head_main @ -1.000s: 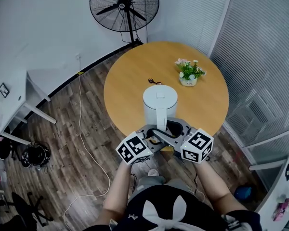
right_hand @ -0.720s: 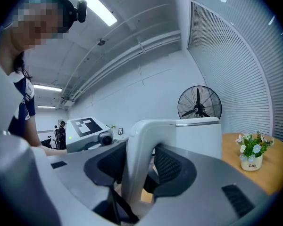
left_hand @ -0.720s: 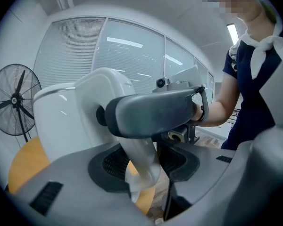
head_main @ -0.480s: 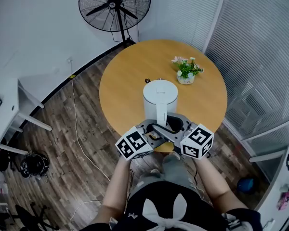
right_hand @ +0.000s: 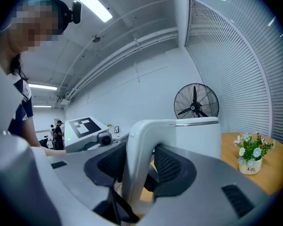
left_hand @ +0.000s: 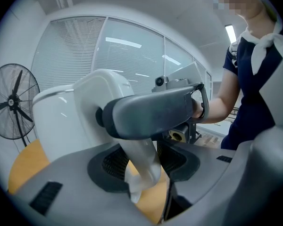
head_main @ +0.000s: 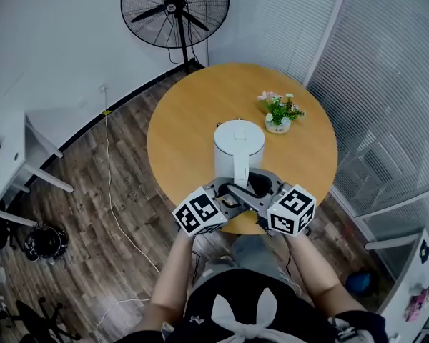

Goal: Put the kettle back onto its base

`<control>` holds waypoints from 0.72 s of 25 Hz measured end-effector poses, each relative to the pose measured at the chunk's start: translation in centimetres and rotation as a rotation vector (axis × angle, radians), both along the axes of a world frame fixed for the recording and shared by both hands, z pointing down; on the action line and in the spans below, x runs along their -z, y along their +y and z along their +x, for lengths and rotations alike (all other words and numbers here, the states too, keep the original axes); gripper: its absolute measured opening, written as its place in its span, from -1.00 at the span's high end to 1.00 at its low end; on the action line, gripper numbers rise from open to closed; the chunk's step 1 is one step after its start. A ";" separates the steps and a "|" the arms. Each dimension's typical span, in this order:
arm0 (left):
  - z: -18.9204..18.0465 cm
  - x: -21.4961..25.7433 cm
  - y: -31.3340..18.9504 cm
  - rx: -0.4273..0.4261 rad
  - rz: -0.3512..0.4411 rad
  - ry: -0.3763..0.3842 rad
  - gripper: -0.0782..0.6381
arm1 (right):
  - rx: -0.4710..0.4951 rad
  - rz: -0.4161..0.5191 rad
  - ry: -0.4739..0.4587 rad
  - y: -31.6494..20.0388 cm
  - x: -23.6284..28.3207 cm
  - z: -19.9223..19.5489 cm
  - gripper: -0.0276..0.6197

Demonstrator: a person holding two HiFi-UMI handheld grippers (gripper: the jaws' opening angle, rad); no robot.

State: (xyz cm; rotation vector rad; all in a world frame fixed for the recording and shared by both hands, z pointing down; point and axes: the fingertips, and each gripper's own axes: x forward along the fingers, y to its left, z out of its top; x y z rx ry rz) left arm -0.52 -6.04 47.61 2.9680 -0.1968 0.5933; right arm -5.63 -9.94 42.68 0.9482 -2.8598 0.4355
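Observation:
A white electric kettle (head_main: 239, 143) stands upright over the near part of the round wooden table (head_main: 189, 113). Its handle (head_main: 242, 177) points toward me. My left gripper (head_main: 226, 191) and right gripper (head_main: 263, 189) meet on that handle from either side. In the left gripper view the lower handle (left_hand: 142, 161) sits between the black pads of the left gripper (left_hand: 144, 167), with the right gripper's grey jaw crossing above. The right gripper (right_hand: 137, 166) is shut on the white handle (right_hand: 137, 149), with the kettle body (right_hand: 198, 135) behind. I see no base; whether the kettle touches the table is hidden.
A small pot of flowers (head_main: 280, 113) stands on the table right of the kettle. A standing fan (head_main: 175, 9) is beyond the table's far edge. A white desk (head_main: 18, 148) stands left, and a cable (head_main: 114, 177) runs across the wood floor.
Both grippers have carried the kettle a little farther over the table. A small dark thing seen behind it earlier is now hidden by the kettle.

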 end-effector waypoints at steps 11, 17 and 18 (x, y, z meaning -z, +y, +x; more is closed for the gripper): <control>2.1 0.0 -4.2 0.024 -0.005 -0.009 0.21 | 0.021 -0.020 0.008 -4.2 0.0 2.0 0.31; 2.7 -0.9 -5.1 0.047 -0.002 -0.030 0.21 | 0.041 -0.019 0.003 -4.9 -0.9 2.6 0.31; 2.8 -1.1 -5.3 0.052 -0.005 -0.033 0.21 | 0.046 -0.021 0.002 -5.1 -1.0 2.7 0.31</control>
